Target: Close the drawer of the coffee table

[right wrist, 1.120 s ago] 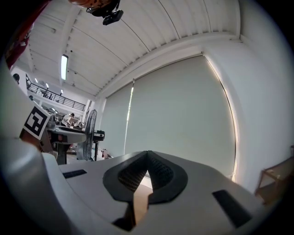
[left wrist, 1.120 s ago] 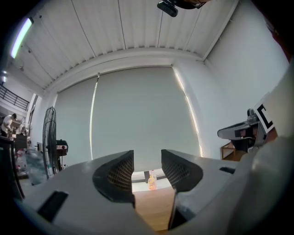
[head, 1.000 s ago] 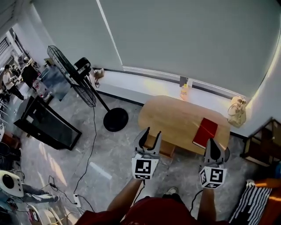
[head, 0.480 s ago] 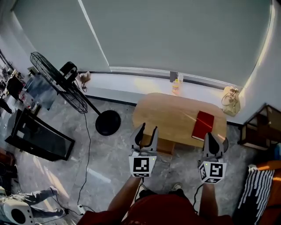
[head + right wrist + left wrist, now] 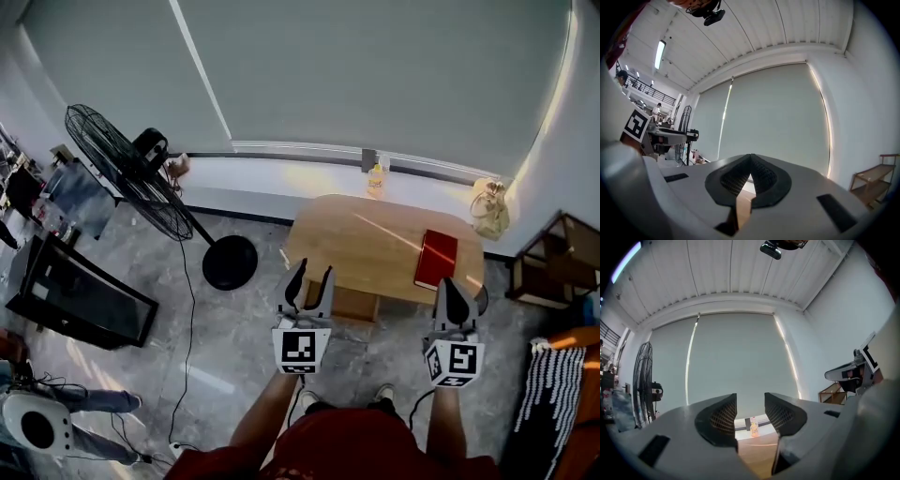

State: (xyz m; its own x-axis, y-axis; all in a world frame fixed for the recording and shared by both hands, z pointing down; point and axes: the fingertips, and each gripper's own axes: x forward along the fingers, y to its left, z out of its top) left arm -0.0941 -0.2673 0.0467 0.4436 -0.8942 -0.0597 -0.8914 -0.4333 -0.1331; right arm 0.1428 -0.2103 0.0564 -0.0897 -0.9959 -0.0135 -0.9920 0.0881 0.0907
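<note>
Left gripper holds its jaws apart, empty; right gripper has jaws pressed together on nothing. Just beyond the left one the drawer juts from under the coffee table: best push its front squarely, level. Only the head view shows it; the left gripper view catches the far bottle

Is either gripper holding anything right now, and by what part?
Nothing is held. The left gripper stands open and empty; the right gripper is shut on nothing.
</note>
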